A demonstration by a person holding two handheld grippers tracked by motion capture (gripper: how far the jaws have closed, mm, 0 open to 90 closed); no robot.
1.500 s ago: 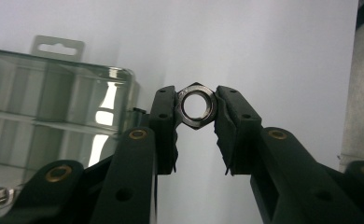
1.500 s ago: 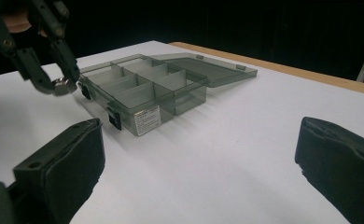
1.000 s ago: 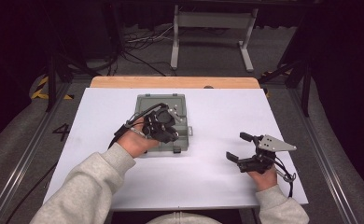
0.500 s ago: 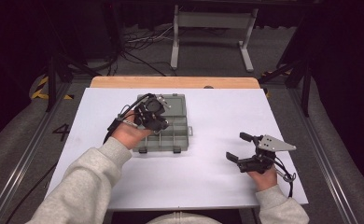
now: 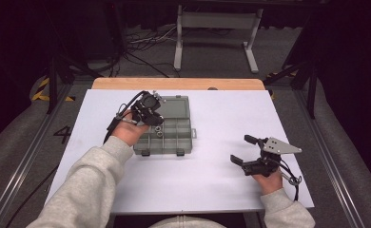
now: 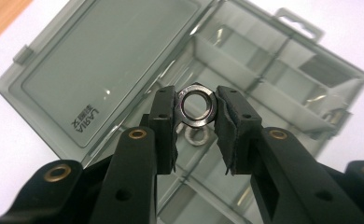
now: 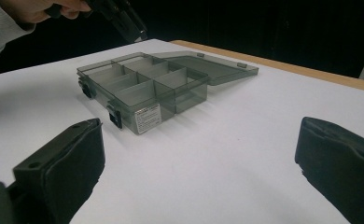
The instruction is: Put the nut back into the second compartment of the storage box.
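Colours at the smoky grey box

A silver nut (image 6: 198,104) is held between black jaws above the translucent grey box (image 5: 174,137). A white label is borne on the box's front wall. Beneath the box a white table (image 5: 212,180) is seen, edged behind with tan wood.

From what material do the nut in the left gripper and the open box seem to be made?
The nut held in the left gripper looks like bright, polished metal, probably steel: it is silvery and mirrors the light. The box seems to be smoky grey, see-through hard plastic: its dividers and the white table show through its glossy walls.
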